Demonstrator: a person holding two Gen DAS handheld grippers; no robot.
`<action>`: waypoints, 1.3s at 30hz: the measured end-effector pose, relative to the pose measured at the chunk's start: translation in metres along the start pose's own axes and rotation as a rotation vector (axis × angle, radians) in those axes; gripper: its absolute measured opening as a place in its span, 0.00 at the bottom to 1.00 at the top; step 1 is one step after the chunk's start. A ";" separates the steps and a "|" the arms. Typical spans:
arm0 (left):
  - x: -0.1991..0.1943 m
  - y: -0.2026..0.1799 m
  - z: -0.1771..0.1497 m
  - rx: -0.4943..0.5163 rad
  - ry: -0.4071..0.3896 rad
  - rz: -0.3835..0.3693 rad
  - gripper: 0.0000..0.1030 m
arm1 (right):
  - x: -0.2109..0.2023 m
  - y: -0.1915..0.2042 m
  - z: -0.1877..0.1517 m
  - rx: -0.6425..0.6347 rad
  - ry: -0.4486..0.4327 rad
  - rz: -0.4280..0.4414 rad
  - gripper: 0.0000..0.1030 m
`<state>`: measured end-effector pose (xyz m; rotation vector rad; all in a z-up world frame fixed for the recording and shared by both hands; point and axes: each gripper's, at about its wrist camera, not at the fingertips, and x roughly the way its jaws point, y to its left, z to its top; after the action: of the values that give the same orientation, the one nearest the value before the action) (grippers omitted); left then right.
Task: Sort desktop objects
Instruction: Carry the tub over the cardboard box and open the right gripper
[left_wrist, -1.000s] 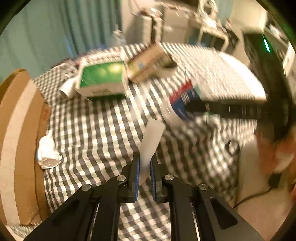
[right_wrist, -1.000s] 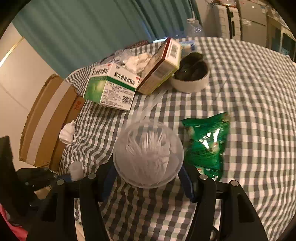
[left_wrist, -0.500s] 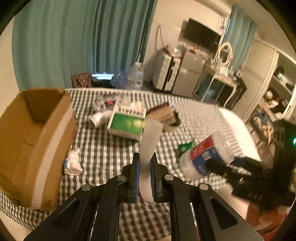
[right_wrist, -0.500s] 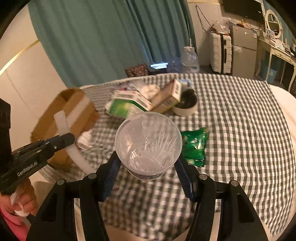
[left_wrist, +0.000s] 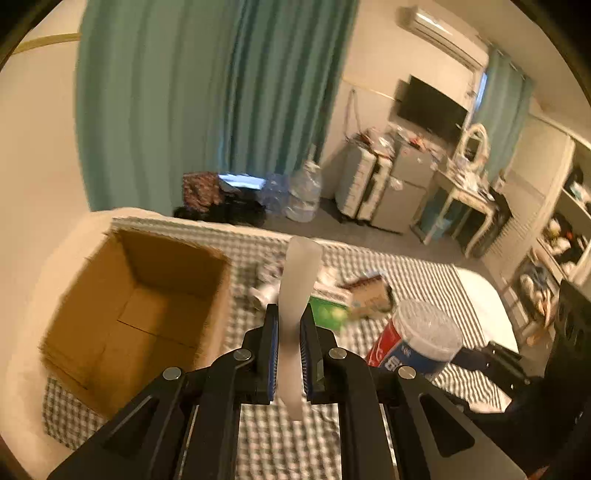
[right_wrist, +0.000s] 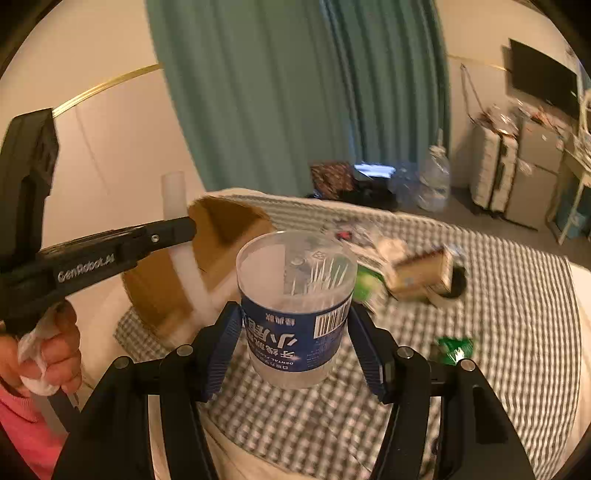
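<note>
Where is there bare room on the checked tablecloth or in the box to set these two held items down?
The cardboard box looks empty inside. The tablecloth is bare right of the green packet. Crowded: the far cluster around the green-and-white carton and brown carton.

The right tongs (right_wrist: 295, 332) grip a clear floss-pick jar (right_wrist: 295, 306) at centre; at nine o'clock the left tongs (right_wrist: 177, 230) pinch a white strip (right_wrist: 175, 199) beside the cardboard box (right_wrist: 221, 225) on the checked tabletop (right_wrist: 498, 295)
</note>
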<state>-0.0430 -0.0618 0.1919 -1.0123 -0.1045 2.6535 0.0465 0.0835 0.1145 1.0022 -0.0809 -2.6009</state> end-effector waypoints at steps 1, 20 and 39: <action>-0.003 0.008 0.005 0.001 -0.009 0.021 0.10 | 0.005 0.007 0.005 -0.012 -0.002 0.008 0.58; 0.058 0.161 -0.013 -0.128 0.112 0.183 0.10 | 0.177 0.119 0.056 -0.122 0.149 0.145 0.58; 0.040 0.172 -0.021 -0.206 0.133 0.241 0.90 | 0.177 0.094 0.054 -0.002 0.130 0.044 0.79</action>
<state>-0.1002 -0.2145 0.1212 -1.3424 -0.2459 2.8242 -0.0820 -0.0690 0.0581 1.1522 -0.0672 -2.4894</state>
